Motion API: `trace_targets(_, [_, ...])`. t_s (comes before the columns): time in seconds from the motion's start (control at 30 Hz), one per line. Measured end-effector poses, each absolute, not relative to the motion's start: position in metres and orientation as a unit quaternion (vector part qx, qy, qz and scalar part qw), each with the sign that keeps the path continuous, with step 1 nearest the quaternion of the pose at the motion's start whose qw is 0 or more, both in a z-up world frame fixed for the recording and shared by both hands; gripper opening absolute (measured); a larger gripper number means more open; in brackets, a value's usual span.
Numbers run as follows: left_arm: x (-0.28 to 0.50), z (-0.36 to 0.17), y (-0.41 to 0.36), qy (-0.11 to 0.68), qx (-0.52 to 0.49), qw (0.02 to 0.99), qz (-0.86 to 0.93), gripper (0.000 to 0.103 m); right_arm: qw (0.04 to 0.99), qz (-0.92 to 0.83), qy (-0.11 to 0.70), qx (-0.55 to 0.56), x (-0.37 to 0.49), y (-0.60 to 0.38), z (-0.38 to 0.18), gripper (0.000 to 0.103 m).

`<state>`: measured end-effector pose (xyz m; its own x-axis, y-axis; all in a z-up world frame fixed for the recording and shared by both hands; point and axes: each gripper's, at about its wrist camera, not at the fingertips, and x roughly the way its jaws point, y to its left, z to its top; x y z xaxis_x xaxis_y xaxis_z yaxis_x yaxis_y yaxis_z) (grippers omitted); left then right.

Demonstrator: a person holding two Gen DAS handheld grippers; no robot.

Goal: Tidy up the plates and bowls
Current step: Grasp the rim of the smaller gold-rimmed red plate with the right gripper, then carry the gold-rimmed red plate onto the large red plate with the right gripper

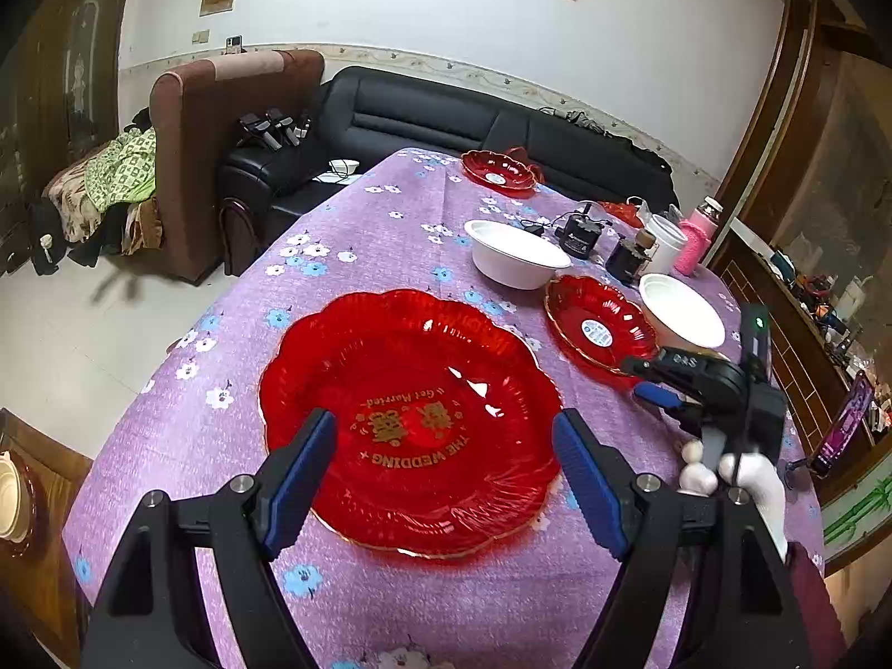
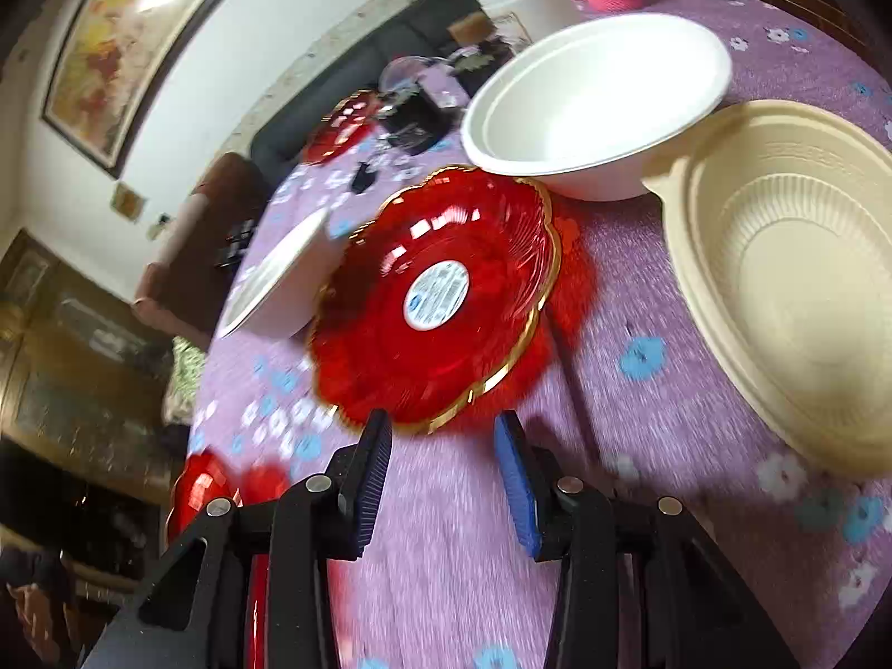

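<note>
fingers [image 2: 443, 479] apart near red plate [image 2: 440, 295]

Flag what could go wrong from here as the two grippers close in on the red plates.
The right gripper approaches the small red plate in a blurred frame; a misjudged pinch on its thin gold rim could slip. That plate sits against a white bowl, which may get shoved. The left gripper, open over the big red plate, may simply slide it across the cloth.

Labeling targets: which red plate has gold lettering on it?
The big red plate under the left gripper: gold "The Wedding" text at its centre. The two smaller red plates carry only white stickers.
</note>
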<state>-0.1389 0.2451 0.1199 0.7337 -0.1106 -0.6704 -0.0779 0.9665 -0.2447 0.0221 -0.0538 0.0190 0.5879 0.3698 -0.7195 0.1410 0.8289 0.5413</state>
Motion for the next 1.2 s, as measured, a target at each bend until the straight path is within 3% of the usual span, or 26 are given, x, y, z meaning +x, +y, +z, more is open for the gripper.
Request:
trace_targets(0.17, [-0.13, 0.114, 0.244, 0.369, -0.126, 0.921, -0.014, 0.079, 0.84, 0.035, 0.457, 0.29, 0.046, -0.051, 0.015, 0.042])
trace_targets(0.2, [-0.129, 0.113, 0.243, 0.37, -0.123, 0.921, -0.016, 0.079, 0.84, 0.033, 0.454, 0.295, 0.048, -0.053, 0.015, 0.04])
trace_targets(0.23, [-0.127, 0.112, 0.241, 0.371, -0.12, 0.921, -0.017, 0.079, 0.839, 0.028, 0.456, 0.296, 0.051, -0.056, 0.015, 0.025])
trace_targets(0.37, [-0.12, 0.11, 0.231, 0.377, -0.113, 0.919, -0.026, 0.079, 0.832, 0.029, 0.465, 0.302, 0.044, -0.066, 0.012, 0.018])
trace_targets(0.8, [-0.079, 0.115, 0.154, 0.396, -0.051, 0.913, -0.085, 0.079, 0.805, 0.089, 0.516, 0.279, -0.065, -0.108, 0.02, 0.014])
trace_targets(1.2, [-0.031, 0.058, 0.076, 0.482, -0.014, 0.867, -0.124, 0.079, 0.839, 0.068, 0.497, 0.213, -0.103, -0.148, 0.031, 0.014])
